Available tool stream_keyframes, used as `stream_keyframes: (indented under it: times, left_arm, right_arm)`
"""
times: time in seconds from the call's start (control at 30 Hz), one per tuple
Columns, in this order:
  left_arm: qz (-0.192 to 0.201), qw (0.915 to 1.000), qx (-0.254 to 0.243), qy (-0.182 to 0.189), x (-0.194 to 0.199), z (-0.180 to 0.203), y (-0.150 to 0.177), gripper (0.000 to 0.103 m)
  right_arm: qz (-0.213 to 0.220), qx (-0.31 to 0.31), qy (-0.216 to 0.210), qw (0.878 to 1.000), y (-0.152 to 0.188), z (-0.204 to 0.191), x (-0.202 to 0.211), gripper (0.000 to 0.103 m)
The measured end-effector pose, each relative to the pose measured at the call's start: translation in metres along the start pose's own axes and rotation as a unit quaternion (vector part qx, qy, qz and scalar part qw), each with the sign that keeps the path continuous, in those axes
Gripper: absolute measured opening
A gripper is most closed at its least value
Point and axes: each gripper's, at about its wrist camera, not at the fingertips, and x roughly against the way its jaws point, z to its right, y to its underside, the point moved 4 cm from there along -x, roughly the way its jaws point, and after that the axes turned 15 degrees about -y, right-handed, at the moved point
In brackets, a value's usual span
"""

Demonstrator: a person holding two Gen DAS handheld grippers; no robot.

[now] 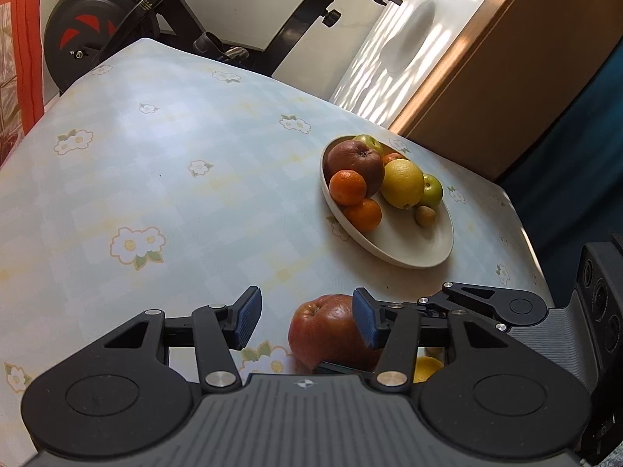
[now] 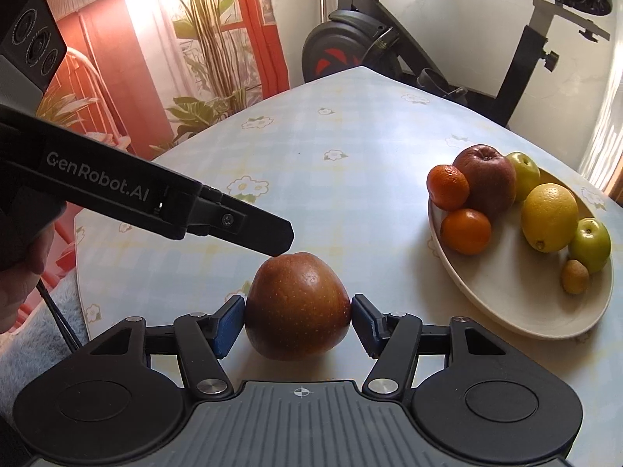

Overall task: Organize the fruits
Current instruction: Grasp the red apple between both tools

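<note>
A large red apple (image 2: 298, 305) rests on the table between the blue pads of my right gripper (image 2: 298, 321), which is shut on it. The same apple (image 1: 325, 330) shows low in the left wrist view, below my left gripper (image 1: 307, 321), which is open and empty above it. The left gripper's finger (image 2: 249, 229) hangs just over the apple's top. A cream bowl (image 2: 518, 303) at the right holds a red apple (image 2: 486, 179), two tangerines (image 2: 465, 231), a lemon (image 2: 549, 216), two green apples (image 2: 590, 245) and a kiwi (image 2: 574, 276). The bowl also shows in the left wrist view (image 1: 409, 245).
The table (image 2: 331, 136) has a pale flowered cloth. An exercise bike (image 2: 389, 50) stands behind its far edge. A wooden cabinet (image 1: 486, 89) is beyond the bowl. A yellow fruit (image 1: 426, 367) peeks out under my left gripper.
</note>
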Motion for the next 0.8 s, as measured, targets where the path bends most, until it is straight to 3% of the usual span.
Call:
stream_keyframes:
  times: [0.53, 0.8]
  left_arm:
    - [-0.020, 0.9994, 0.008, 0.029, -0.018, 0.011, -0.001, 0.055]
    - [-0.011, 0.9992, 0.035, 0.013, -0.021, 0.001, -0.010, 0.055]
  right_arm:
    - [0.043, -0.038, -0.013, 0.998, 0.002, 0.013, 0.001, 0.057]
    - [0.046, -0.063, -0.028, 0.997, 0.006, 0.021, -0.003, 0.057]
